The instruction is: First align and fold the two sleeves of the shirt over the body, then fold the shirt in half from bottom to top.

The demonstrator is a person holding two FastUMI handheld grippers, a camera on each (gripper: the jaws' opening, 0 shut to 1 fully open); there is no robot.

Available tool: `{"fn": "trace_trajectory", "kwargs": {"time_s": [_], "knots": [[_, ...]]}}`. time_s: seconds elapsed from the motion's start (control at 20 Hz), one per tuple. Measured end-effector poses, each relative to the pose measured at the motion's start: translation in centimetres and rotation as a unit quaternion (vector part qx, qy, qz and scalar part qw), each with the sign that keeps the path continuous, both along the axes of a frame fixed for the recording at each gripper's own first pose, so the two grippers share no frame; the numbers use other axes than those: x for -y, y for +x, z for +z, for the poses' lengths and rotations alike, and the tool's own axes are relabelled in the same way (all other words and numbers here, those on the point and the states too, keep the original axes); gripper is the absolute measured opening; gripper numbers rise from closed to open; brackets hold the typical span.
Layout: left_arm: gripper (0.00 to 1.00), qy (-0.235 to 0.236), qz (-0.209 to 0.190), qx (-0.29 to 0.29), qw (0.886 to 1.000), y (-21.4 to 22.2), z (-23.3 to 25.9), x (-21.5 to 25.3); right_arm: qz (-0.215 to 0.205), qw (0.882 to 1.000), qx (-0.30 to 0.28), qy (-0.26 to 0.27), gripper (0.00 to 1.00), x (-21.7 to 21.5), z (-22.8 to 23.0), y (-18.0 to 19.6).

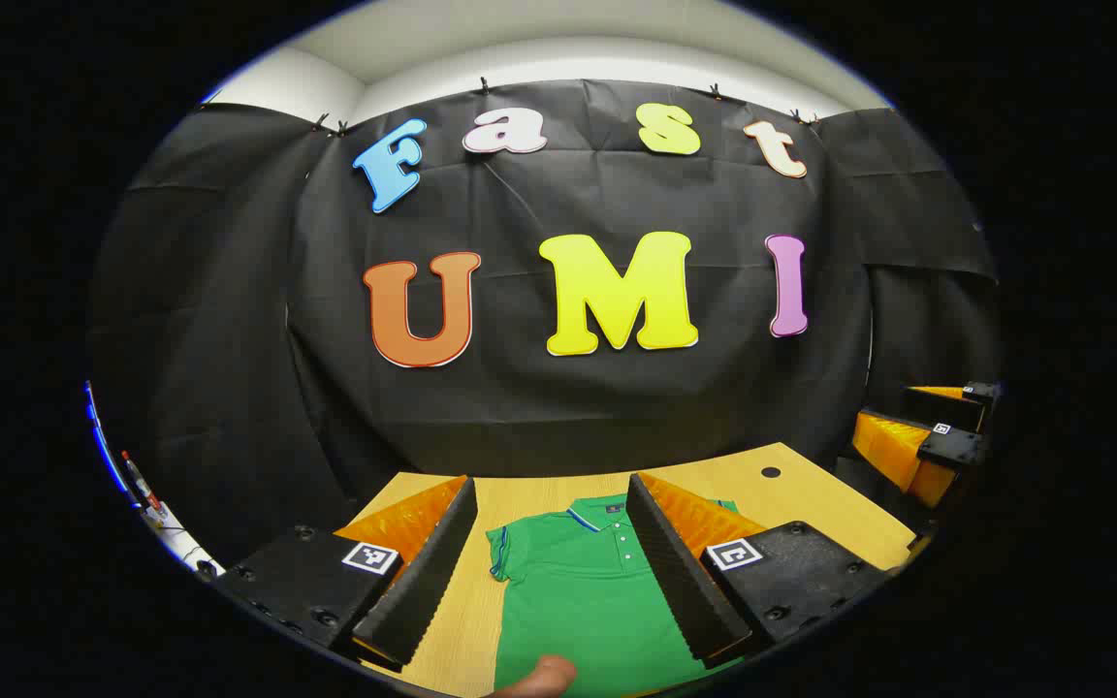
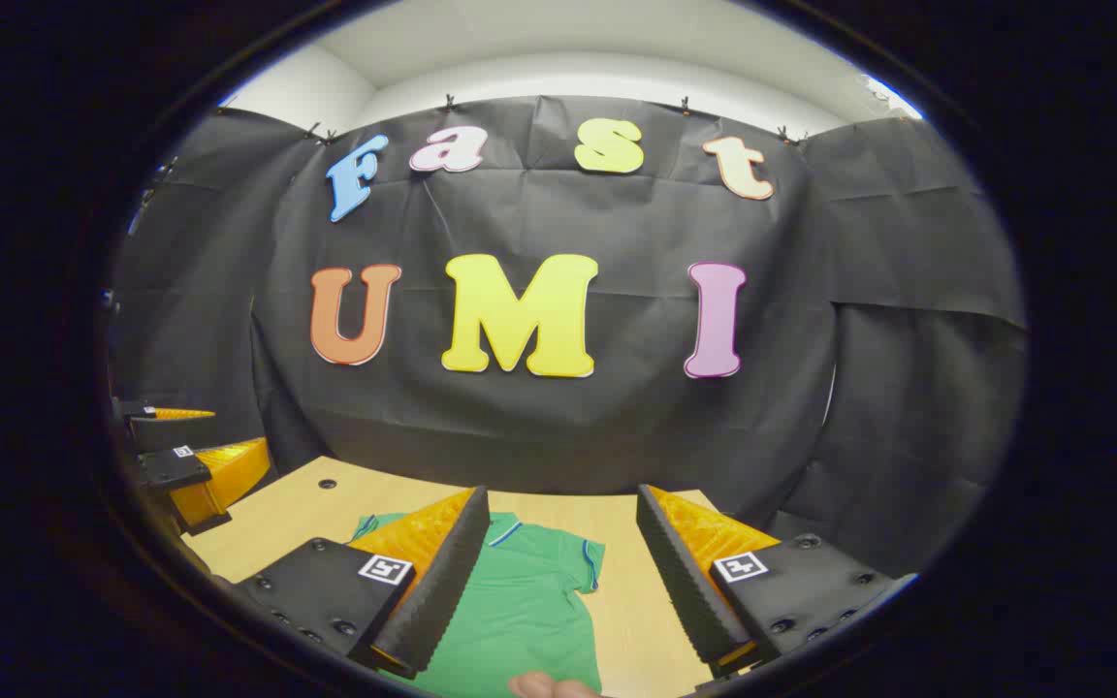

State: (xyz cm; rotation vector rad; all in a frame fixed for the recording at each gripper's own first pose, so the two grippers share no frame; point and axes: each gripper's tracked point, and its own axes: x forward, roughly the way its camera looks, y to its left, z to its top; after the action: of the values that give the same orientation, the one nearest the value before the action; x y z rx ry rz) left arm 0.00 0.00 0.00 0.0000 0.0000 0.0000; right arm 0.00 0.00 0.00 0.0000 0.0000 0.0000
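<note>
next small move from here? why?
Probably lower the left hand-held gripper toward its nearer sleeve and close on the sleeve's edge. The green shirt lies flat on the wooden table, collar away, with that sleeve and the other sleeve spread out, unfolded. Both the left and the right hand-held gripper hover open above it, holding nothing.

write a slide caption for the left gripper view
Open left gripper held above a green polo shirt lying flat on the wooden table, sleeves not yet folded.
</note>
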Motion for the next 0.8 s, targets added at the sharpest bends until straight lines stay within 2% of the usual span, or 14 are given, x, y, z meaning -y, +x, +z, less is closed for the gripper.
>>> {"fn": "trace_trajectory", "kwargs": {"time_s": [0.7,0.75,0.8], "knots": [[0.99,-0.001,-0.012,-0.003,1.000,2.6,-0.4,1.3,0.008,1.000,-0.008,-0.015,0.94,-0.2,-0.1,2.1],[0.99,-0.001,-0.012,-0.004,1.000,2.7,-0.4,1.4,0.009,1.000,-0.009,-0.015,0.94,-0.2,-0.2,2.2],[0.94,-0.003,-0.013,-0.004,1.000,2.8,-0.5,1.4,0.010,1.000,-0.011,-0.016,0.94,-0.3,-0.3,2.5]]}}
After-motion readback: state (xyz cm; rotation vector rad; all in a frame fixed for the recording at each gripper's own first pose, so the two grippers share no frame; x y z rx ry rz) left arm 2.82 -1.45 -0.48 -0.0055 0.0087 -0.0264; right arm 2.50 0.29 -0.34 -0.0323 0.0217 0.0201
